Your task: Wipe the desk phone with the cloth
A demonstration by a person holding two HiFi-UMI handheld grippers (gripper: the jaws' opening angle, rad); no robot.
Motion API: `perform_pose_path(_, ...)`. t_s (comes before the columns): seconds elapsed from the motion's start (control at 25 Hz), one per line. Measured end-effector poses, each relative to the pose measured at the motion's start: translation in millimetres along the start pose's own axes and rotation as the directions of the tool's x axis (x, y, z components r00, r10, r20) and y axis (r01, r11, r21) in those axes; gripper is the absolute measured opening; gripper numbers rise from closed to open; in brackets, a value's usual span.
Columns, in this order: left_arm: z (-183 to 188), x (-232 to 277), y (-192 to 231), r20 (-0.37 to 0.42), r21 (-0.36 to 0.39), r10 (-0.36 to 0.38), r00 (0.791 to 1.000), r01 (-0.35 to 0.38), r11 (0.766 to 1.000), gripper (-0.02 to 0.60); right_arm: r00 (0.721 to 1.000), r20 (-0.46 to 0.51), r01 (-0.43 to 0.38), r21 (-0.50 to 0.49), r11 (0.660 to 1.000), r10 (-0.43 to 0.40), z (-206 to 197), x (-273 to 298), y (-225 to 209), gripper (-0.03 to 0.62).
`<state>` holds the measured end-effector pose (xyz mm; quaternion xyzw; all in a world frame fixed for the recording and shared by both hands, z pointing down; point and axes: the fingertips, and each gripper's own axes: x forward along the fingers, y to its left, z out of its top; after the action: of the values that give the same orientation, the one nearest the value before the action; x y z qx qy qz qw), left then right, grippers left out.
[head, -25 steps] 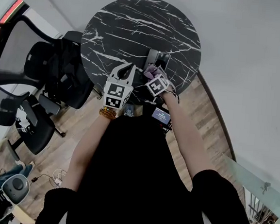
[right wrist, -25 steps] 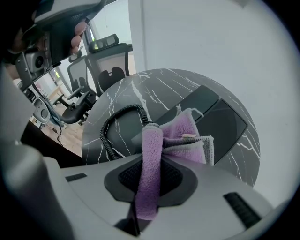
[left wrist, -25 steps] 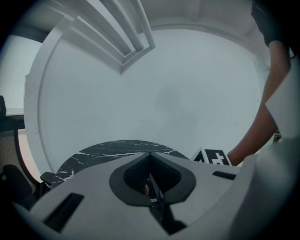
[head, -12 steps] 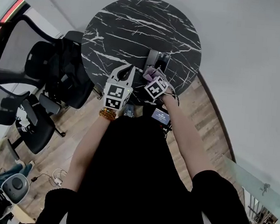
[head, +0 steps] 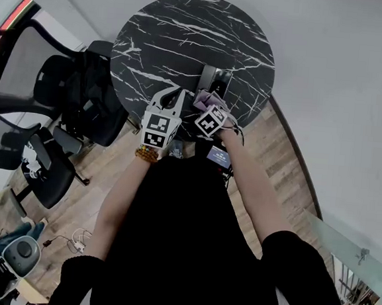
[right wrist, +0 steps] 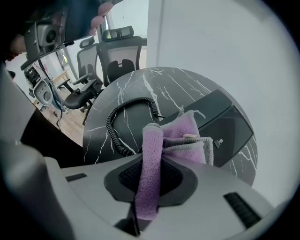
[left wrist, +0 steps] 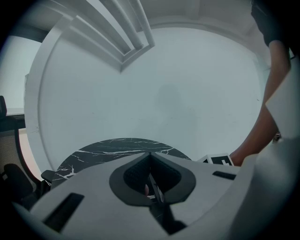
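Observation:
A black desk phone [head: 214, 81] [right wrist: 225, 117] sits at the near right of the round black marble table [head: 181, 35]. Its coiled cord [right wrist: 119, 124] curls on the tabletop to the left of it. My right gripper [head: 206, 101] [right wrist: 151, 174] is shut on a purple cloth [right wrist: 161, 150], whose free end lies against the phone's near side. The cloth [head: 202, 101] shows just ahead of the gripper's marker cube in the head view. My left gripper [head: 172, 99] [left wrist: 150, 180] hovers at the table's near edge, left of the phone, jaws closed with nothing between them.
Black office chairs [head: 56, 103] stand on the wood floor left of the table. A white wall [head: 330, 81] curves close behind and right of the table. A small device [head: 219, 156] hangs at the person's waist. More chairs [right wrist: 117, 58] show beyond the table.
My right gripper with the cloth has slid slightly left and nearer along the phone. The left gripper has stayed put.

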<state>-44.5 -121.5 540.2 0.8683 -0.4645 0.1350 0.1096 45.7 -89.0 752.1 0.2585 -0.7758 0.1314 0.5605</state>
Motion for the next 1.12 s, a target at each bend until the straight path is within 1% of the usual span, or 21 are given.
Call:
perform_pose_path(0.2, -1.0, 0.3, -2.8, -0.002, 0.009, -0.003, 1.0, 0.003, 1.0, 0.012, 1.0, 0.006, 0.011, -0.008, 1.0, -0.011, -0.5, -0.9, 2.0, 0.063)
perform_pose_path(0.28, -0.7, 2.4, -8.0, 0.0, 0.019, -0.016, 1.0, 0.016, 1.0, 0.012, 1.0, 0.014, 0.006, 0.019, 1.0, -0.006, -1.5, -1.7, 3.8, 0.063)
perform_pose_path(0.32, -0.5, 3.6, -10.3, 0.001, 0.02, -0.023, 1.0, 0.023, 1.0, 0.012, 1.0, 0.012, -0.009, 0.043, 0.999, 0.008, -2.5, -0.9, 5.6, 0.063)
perform_pose_path(0.4, 0.4, 6.5, -14.6, 0.0, 0.02, -0.034, 0.999, 0.034, 0.999, 0.012, 0.998, 0.006, -0.06, 0.076, 0.995, 0.06, -4.2, 1.5, 11.1, 0.063)
perform_pose_path(0.52, 4.0, 11.4, -23.1, 0.005, 0.02, -0.051, 0.999, 0.051, 0.999, 0.012, 0.989, -0.038, -0.137, 0.058, 0.989, 0.14, -11.7, -5.3, 20.0, 0.063)
perform_pose_path(0.6, 5.0, 15.2, -27.6, 0.005, 0.019, -0.062, 0.998, 0.062, 0.998, 0.012, 0.972, -0.073, -0.217, 0.067, 0.974, 0.222, -17.4, -16.5, 28.9, 0.063)
perform_pose_path(0.64, 5.6, 17.0, -29.4, 0.005, 0.019, -0.067, 0.998, 0.067, 0.998, 0.012, 0.961, -0.069, -0.262, 0.077, 0.962, 0.267, -16.5, -22.4, 32.3, 0.063)
perform_pose_path(0.68, 6.0, 18.5, -31.1, 0.005, 0.019, -0.07, 0.998, 0.07, 0.997, 0.012, 0.959, -0.042, -0.277, 0.067, 0.958, 0.28, -10.8, -27.6, 27.9, 0.063)
perform_pose_path(0.8, 6.6, 22.1, -35.5, 0.002, 0.02, -0.079, 0.997, 0.079, 0.997, 0.012, 0.969, 0.029, -0.246, 0.024, 0.969, 0.245, 5.6, -43.1, -3.6, 0.063)
perform_pose_path(0.96, 6.5, 24.8, -39.6, -0.002, 0.021, -0.086, 0.996, 0.086, 0.996, 0.014, 0.982, 0.06, -0.181, 0.0, 0.983, 0.181, 16.7, -63.8, -45.2, 0.063)
perform_pose_path(1.04, 7.4, 26.7, -40.3, -0.003, 0.018, -0.088, 0.996, 0.088, 0.996, 0.012, 0.99, 0.07, -0.124, -0.014, 0.992, 0.125, 23.8, -75.1, -68.2, 0.063)
perform_pose_path(1.12, 7.8, 29.2, -42.0, -0.006, 0.019, -0.091, 0.996, 0.091, 0.996, 0.012, 0.996, 0.071, -0.047, -0.006, 0.999, 0.047, 27.7, -86.7, -95.1, 0.063)
